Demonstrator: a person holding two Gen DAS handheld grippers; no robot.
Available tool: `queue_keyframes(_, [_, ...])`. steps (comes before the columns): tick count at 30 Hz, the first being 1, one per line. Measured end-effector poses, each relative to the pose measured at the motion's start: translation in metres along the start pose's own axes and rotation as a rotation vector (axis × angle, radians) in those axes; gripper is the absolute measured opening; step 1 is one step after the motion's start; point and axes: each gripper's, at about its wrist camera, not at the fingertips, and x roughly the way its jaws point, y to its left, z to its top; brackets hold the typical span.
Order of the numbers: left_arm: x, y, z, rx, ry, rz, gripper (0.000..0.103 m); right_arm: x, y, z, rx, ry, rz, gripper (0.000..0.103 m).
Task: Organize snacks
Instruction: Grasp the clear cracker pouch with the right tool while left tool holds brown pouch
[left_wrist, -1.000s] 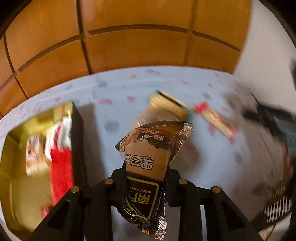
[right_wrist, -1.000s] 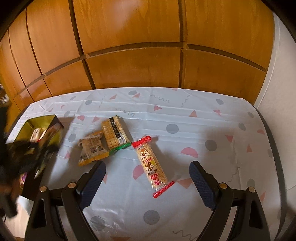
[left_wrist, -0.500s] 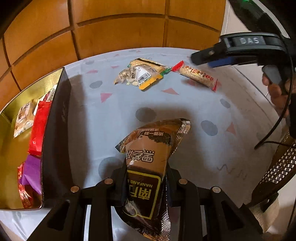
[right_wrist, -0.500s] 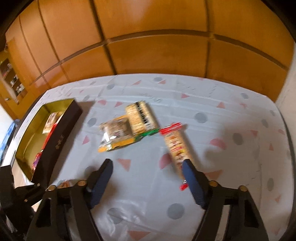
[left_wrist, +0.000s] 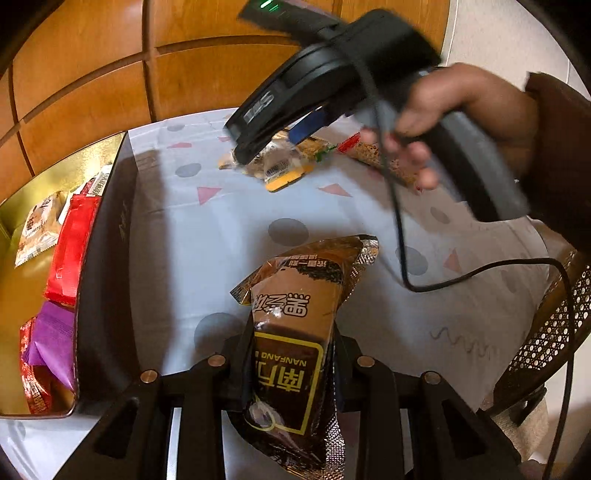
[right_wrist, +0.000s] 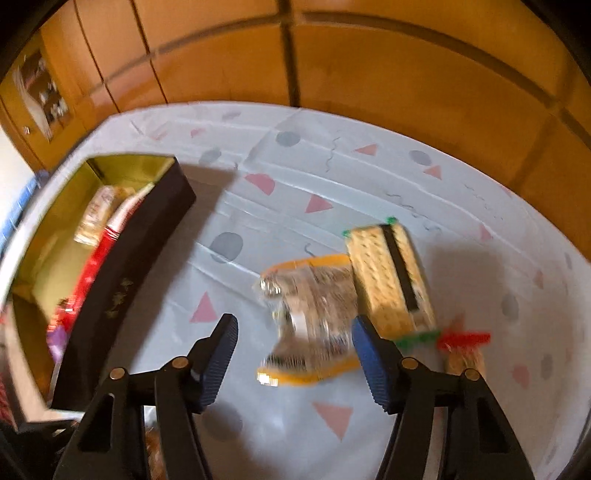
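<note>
Brown snack packet (left_wrist: 295, 332) clamped (upright) in left tongs (left_wrist: 291, 354).

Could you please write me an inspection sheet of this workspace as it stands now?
Surface: table under a pale cloth printed with dots and triangles.
Job's things: gold-lined box holding several snacks; clear yellow-edged packet, cracker pack and red-ended bar lie on the cloth.
Clutter: nothing seen.
Grippers: left hand-held gripper shut on a brown foil packet; right hand-held gripper open over the clear packet.
Cables: black cable trails from the right tool.
Surroundings: wooden panelling; woven chair.
</note>
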Motion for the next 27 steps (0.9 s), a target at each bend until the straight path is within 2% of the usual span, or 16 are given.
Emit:
queue_keyframes(3, [-0.001,-0.001,-0.001,-0.002,-0.003,-0.002,0.031,0.016,0.008,0.001,-0.054,0.029,-0.022,0.068])
queue_keyframes(4, [-0.001,0.000,-0.001,-0.004,-0.004,-0.003,0.031,0.019,0.011,0.000,-0.073,0.034,-0.033,0.063])
queue_keyframes(5, [-0.001,-0.001,-0.001,-0.006,-0.005,-0.003,0.031,0.020,0.012,-0.002,-0.080,0.034,-0.038,0.047])
queue_keyframes(6, [-0.001,-0.001,-0.001,-0.006,-0.006,-0.002,0.031,0.018,0.012,-0.004,-0.075,0.024,-0.022,0.047])
queue_keyframes(8, [-0.001,-0.002,-0.001,-0.006,-0.007,0.001,0.031,0.008,0.012,-0.012,-0.075,0.020,-0.012,0.040])
queue_keyframes(15, [-0.003,-0.001,-0.002,-0.021,-0.006,-0.002,0.031,-0.037,0.007,-0.066,-0.101,0.067,0.012,0.040])
queue_keyframes(19, [-0.004,-0.001,-0.001,-0.027,0.001,-0.002,0.031,-0.039,-0.004,-0.103,-0.058,0.108,-0.036,0.041])
queue_keyframes(20, [-0.004,-0.001,-0.001,-0.028,0.004,-0.004,0.031,-0.036,-0.008,-0.110,-0.031,0.107,-0.026,0.044])
queue_keyframes(23, [-0.002,-0.002,0.001,-0.025,0.010,0.006,0.031,-0.035,-0.015,-0.121,0.042,0.060,0.007,0.046])
queue_keyframes(27, [-0.001,-0.006,0.002,-0.021,0.011,0.027,0.031,-0.034,-0.011,-0.130,0.069,0.007,-0.022,0.048])
